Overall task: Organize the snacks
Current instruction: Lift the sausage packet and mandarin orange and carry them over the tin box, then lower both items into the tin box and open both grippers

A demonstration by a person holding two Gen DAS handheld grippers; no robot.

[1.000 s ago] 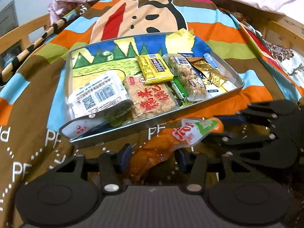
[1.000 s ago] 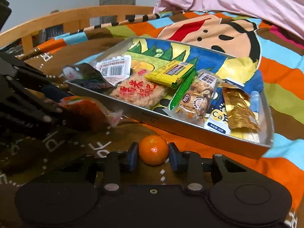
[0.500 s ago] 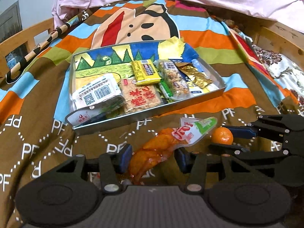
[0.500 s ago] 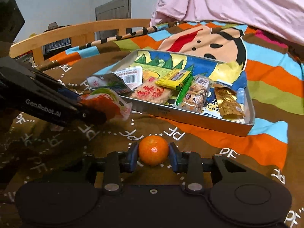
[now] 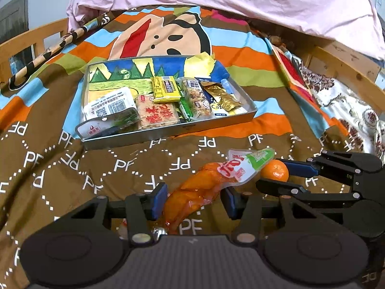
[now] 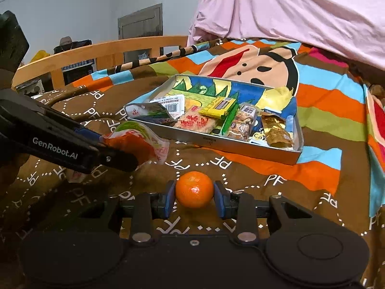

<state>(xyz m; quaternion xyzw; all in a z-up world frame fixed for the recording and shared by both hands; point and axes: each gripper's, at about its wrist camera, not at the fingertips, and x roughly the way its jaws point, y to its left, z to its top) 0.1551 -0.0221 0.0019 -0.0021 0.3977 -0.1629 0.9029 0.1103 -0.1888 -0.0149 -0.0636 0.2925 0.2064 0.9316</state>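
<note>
My left gripper (image 5: 192, 201) is shut on an orange snack packet (image 5: 199, 192) with a red, white and green end, held above the brown blanket. My right gripper (image 6: 194, 196) is shut on a small tangerine (image 6: 194, 189); it also shows in the left wrist view (image 5: 276, 171), just right of the packet. The packet shows in the right wrist view (image 6: 134, 142) at the left gripper's fingers. A metal tray (image 5: 168, 134) lies ahead on the blanket with several snack packets in its near half. Both grippers are short of the tray's near wall.
The tray (image 6: 216, 142) lies on a striped cartoon blanket (image 5: 168, 36) on a bed. A pink quilt (image 5: 240, 0) is heaped behind it. Wooden bed rails (image 6: 96, 50) run along the left and the far right (image 5: 349, 62).
Both grippers have drawn back and up from the tray, each keeping its item. The tray now sits farther off and smaller in both views.
</note>
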